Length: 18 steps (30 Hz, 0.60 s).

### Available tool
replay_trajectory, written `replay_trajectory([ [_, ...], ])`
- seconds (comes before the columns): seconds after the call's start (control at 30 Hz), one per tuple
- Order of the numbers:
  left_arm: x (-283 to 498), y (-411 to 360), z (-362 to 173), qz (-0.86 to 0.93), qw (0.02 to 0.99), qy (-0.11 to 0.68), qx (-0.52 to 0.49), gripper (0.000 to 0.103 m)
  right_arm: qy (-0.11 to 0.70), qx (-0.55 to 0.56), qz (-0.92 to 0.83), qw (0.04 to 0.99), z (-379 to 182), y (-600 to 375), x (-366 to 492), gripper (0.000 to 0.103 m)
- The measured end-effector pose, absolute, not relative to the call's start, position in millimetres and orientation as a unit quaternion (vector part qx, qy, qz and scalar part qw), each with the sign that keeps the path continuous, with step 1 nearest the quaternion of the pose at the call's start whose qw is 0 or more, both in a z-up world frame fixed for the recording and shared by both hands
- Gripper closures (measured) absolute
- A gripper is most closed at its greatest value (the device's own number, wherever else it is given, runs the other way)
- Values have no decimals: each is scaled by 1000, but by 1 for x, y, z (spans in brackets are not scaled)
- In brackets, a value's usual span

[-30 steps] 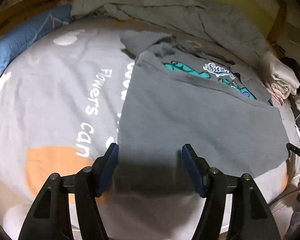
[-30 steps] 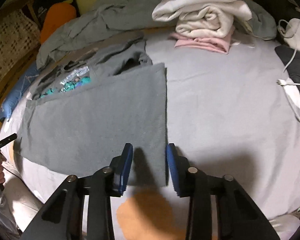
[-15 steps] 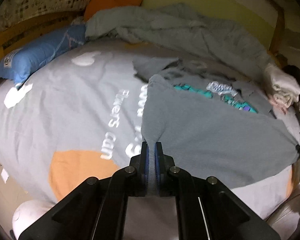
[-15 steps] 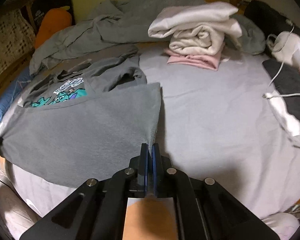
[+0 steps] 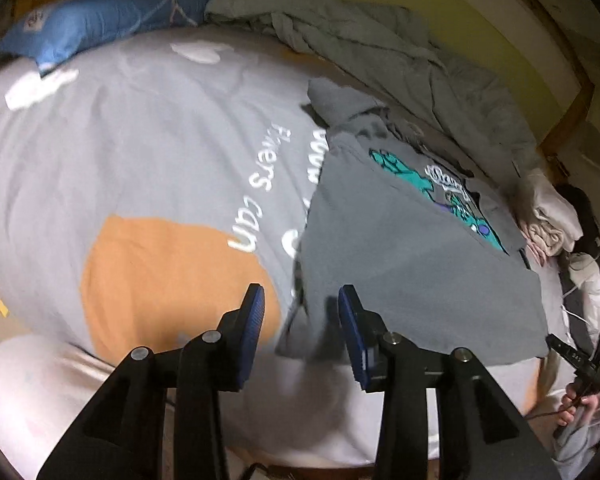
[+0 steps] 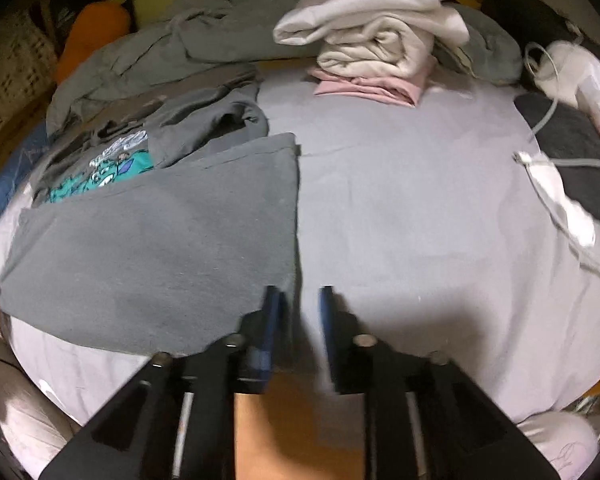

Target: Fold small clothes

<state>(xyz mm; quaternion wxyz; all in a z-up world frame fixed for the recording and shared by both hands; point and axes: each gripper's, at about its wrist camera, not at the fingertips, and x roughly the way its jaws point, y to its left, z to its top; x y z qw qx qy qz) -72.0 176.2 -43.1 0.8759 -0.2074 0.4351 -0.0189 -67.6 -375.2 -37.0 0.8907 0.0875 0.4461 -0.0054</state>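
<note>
The grey T-shirt (image 5: 412,264) lies flat on the grey bedspread (image 5: 148,148), its lower half folded up over the chest so that a plain grey panel covers most of it and only a strip of the teal and white cartoon print (image 5: 440,188) shows beyond the fold line, toward 1 o'clock in the left wrist view. In the right wrist view the same shirt (image 6: 160,248) fills the 9 o'clock side, its print (image 6: 108,172) peeking out at 10 o'clock and a rumpled sleeve (image 6: 216,120) bunched just above the fold; its right-hand edge runs straight down toward the gripper. The cloth looks smooth with faint creases, though both views are blurred near the bottom. The left gripper (image 5: 302,312) stands with its blue-padded jaws parted moderately, the near left corner of the shirt lying loose between them and gripped by neither pad. The right gripper (image 6: 298,312) has its jaws parted narrowly, straddling the shirt's near right corner; whether a pad touches the cloth cannot be told. The bedspread carries white lettering (image 5: 260,188) and an orange patch (image 5: 160,276) at 8 o'clock in the left view. At 12 o'clock in the right view sits a stack of folded white and pink clothes (image 6: 376,48), beside a crumpled grey blanket (image 6: 204,40)
</note>
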Motion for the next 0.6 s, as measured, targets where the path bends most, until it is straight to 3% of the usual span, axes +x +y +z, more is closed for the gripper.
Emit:
replay_trajectory([
  [0.03, -72, 175, -45, -19, 875, 440, -203, 68, 442, 104, 5, 891, -36, -379, -71, 66],
  [0.07, -71, 173, -47, -16, 875, 441, -198, 76, 441, 116, 13, 890, -36, -381, -74, 57],
  [0.1, -70, 171, -48, -16, 877, 441, -190, 102, 441, 133, 30, 887, -37, -384, -77, 53],
  [0.17, -67, 163, -49, -21, 877, 447, -175, 102, 450, 140, 50, 881, -39, -382, -80, 53],
  [0.2, -68, 159, -47, -4, 882, 445, -155, 102, 454, 135, 54, 879, -41, -379, -81, 58],
  [0.23, -70, 154, -45, 17, 886, 444, -134, 102, 461, 124, 54, 877, -43, -375, -81, 69],
  [0.27, -72, 151, -44, 33, 887, 444, -119, 102, 472, 110, 44, 873, -46, -372, -79, 102],
  [0.53, -80, 156, -51, 32, 873, 472, -117, 101, 456, 82, 34, 885, -33, -371, -97, 101],
  [0.6, -71, 154, -58, 48, 861, 494, -115, 95, 462, 54, 5, 885, -40, -369, -94, 101],
])
